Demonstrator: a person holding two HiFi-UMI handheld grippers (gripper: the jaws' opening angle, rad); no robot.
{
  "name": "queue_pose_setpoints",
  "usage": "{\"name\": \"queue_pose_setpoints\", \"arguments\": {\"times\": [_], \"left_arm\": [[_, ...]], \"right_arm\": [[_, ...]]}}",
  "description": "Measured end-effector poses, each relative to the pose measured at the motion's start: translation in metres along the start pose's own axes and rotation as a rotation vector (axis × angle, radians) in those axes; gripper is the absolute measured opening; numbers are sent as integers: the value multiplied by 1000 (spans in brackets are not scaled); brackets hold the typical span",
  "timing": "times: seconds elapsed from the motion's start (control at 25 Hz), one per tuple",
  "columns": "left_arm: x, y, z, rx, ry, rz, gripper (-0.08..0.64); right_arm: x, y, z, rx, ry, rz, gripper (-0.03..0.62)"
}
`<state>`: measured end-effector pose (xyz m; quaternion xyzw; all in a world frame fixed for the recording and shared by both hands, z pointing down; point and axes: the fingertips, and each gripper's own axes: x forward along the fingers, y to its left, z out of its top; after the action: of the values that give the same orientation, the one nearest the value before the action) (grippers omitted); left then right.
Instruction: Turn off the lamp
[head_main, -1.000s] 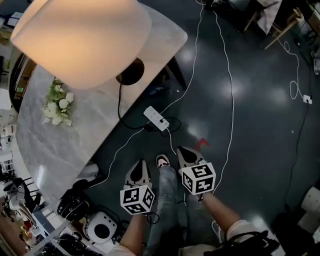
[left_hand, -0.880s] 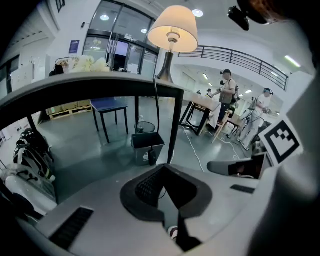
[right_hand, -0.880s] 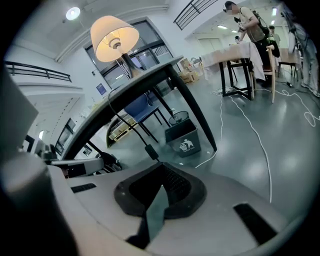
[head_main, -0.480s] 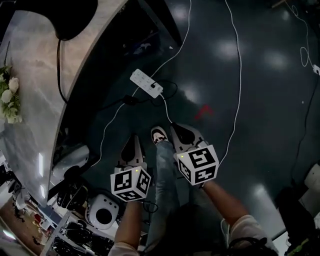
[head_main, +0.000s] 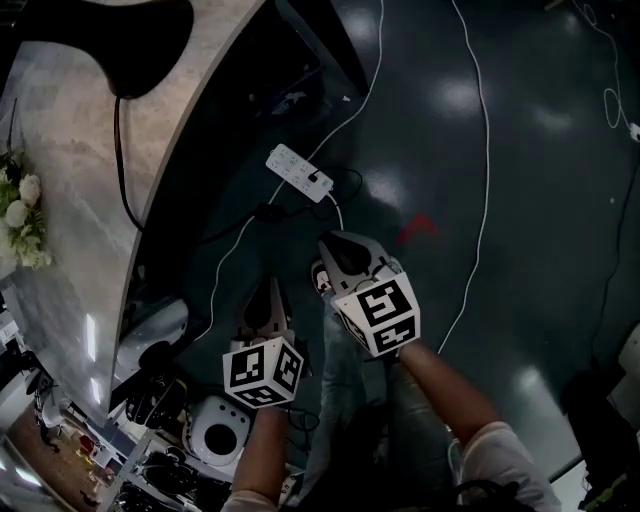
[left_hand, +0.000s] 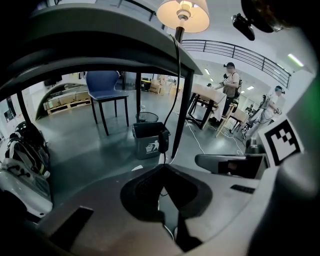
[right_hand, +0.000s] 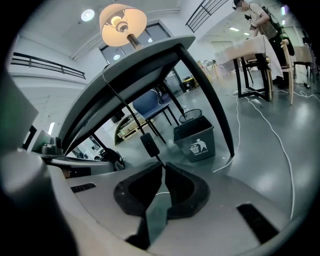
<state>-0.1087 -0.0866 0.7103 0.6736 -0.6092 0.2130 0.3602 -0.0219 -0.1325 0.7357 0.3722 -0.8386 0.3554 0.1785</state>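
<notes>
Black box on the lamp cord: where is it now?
Right gripper view: the black box hangs on the lamp cord below the table edge, just above the right gripper tips, left of the grey bin.

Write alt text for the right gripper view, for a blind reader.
The right tongs, jaws all but together and empty, point at a black inline switch on the cord hanging from a lit table lamp. Beyond, a grey waste bin stands on the floor by the table.
</notes>
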Motion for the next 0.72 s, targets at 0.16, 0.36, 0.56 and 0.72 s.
{"name": "queue_pose_setpoints", "arguments": {"times": [0.16,0.36,0.56,0.72], "left_arm": [[3,6,3,-1,4,0,6],[6,13,4,0,14,-11,6],[9,18,-2,-15,39,-30,6],[9,21,-6,-14,58,-44,6]], "right_arm": [[18,8,4,-12,-1,31,9],[36,6,-3,-28,19,28,55],[53,9,-11,-78,34,52,87],[64,9,-10,-122,40,48,94]]}}
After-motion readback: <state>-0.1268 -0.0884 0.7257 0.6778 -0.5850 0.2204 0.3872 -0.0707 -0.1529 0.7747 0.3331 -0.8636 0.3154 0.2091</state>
